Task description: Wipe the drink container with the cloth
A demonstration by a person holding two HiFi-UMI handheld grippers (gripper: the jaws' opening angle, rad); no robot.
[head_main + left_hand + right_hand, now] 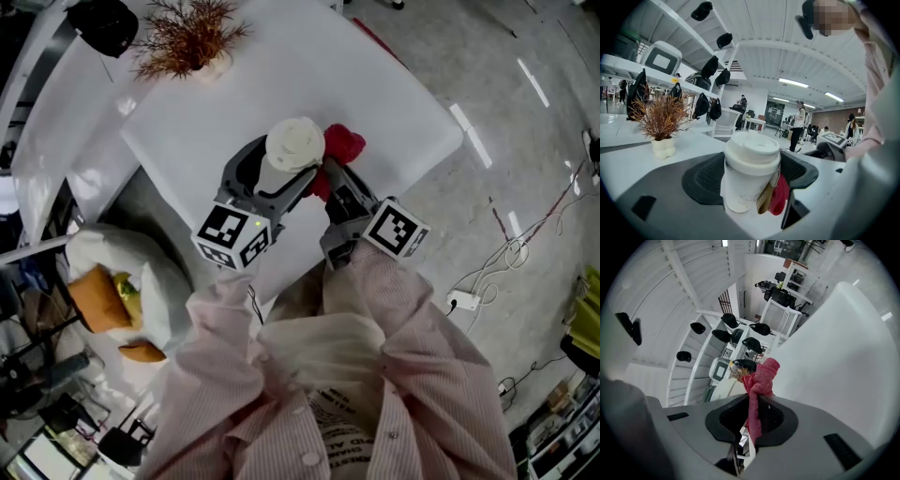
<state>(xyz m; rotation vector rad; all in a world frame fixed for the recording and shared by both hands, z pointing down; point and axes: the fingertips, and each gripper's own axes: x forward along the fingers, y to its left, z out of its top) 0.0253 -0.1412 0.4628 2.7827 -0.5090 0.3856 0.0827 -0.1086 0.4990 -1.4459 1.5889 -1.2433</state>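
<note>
A grey floor (pixel 534 169) lies around a white table (pixel 403 103), whose corner points towards the upper right of the head view. At the bottom of that view is the person's pale striped shirt (pixel 394 394). To the left, off the table, a white bag (pixel 141 272) sits with something orange beside it. The left gripper (pixel 274 173) reaches over the table with its jaws spread wide around the cup (pixel 750 173). The cup stands between the ribbed pads, and both pads appear to touch its sides, though its own body hides the exact contact. The right gripper (pixel 330 180) comes in just beside it, jaws pressed together on a strip of the cloth (pixel 757 394), with the bunched end sticking out past the tips. A dried reddish plant (pixel 187 37) in a small white pot stands near the far edge of the table, well apart from both grippers. The cup is white with a white lid and is slightly tilted. In the left gripper view the red cloth sits low against the cup's right side. A small brown tag (pixel 765 201) hangs between them.
</note>
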